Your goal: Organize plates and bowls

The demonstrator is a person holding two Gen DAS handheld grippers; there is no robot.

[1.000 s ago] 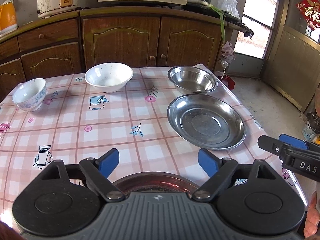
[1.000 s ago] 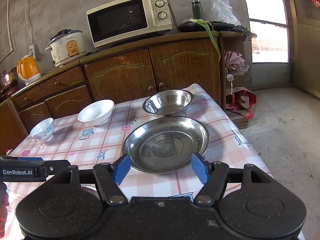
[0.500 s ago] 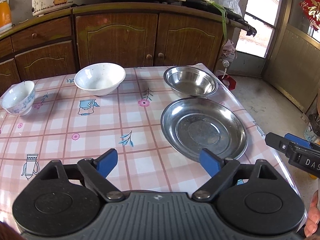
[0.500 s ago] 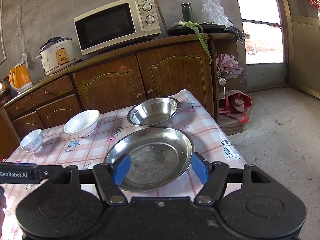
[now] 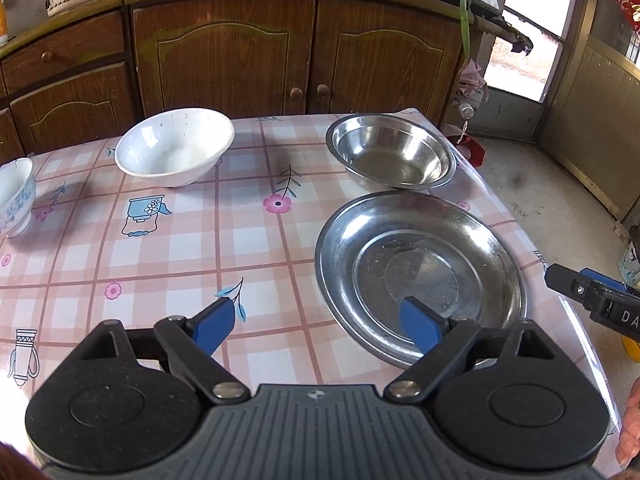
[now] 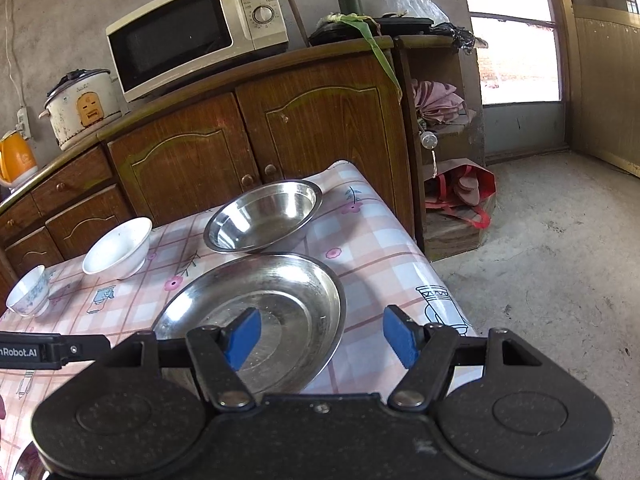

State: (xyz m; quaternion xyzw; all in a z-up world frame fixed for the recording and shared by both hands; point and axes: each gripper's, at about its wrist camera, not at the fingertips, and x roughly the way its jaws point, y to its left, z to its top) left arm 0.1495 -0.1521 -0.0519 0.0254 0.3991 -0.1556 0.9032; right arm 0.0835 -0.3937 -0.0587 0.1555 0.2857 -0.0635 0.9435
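A wide steel plate [image 5: 420, 276] [image 6: 256, 312] lies near the table's right edge, with a steel bowl [image 5: 390, 156] [image 6: 264, 216] just behind it. Further left stand a white bowl [image 5: 174, 146] [image 6: 118, 248] and a small blue-patterned bowl [image 5: 14, 196] [image 6: 30, 296]. My left gripper [image 5: 318, 326] is open above the plate's near left rim, nothing between its fingers. My right gripper [image 6: 320, 338] is open over the plate's near right rim, holding nothing. Each gripper's tip shows at the edge of the other's view.
The table [image 5: 160, 248] has a pink checked cloth; its right edge drops to a concrete floor [image 6: 552, 260]. Wooden cabinets [image 5: 292, 48] stand behind, bearing a microwave [image 6: 196, 32], a rice cooker [image 6: 80, 108] and a kettle [image 6: 16, 156]. A hand [image 5: 630, 428] shows at lower right.
Both grippers have moved forward and down toward the steel plate, which now sits larger and closer under their fingers. Neither has taken hold of anything.
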